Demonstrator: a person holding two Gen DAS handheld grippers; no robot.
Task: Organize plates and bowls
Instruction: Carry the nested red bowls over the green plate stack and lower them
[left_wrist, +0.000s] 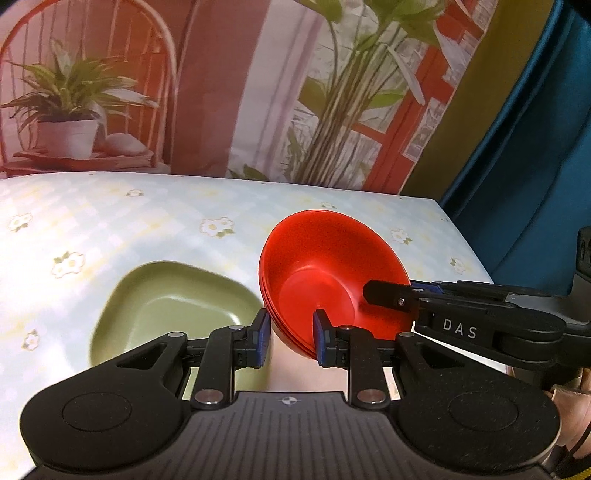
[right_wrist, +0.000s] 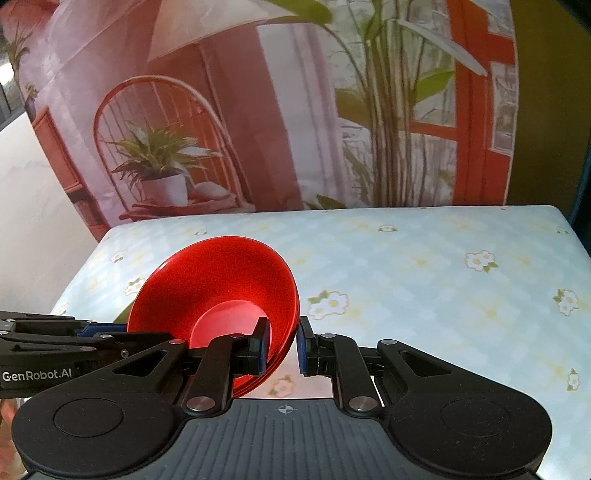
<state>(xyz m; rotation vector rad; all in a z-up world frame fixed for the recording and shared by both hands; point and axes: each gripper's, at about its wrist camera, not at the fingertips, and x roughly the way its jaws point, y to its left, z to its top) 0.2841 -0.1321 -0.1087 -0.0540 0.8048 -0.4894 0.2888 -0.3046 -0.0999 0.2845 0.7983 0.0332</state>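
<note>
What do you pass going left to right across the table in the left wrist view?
Green dish → left gripper pinching the near rim of the red bowls → right gripper reaching in from the right edge onto the same stack.

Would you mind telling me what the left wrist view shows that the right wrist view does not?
Only the left wrist view clearly shows the green square dish on the table beside the bowls. Only the right wrist view shows the tablecloth's bare right side. Both share the stack of red bowls, tilted, with the left hand-held gripper and right hand-held gripper each clamping its rim.
</note>
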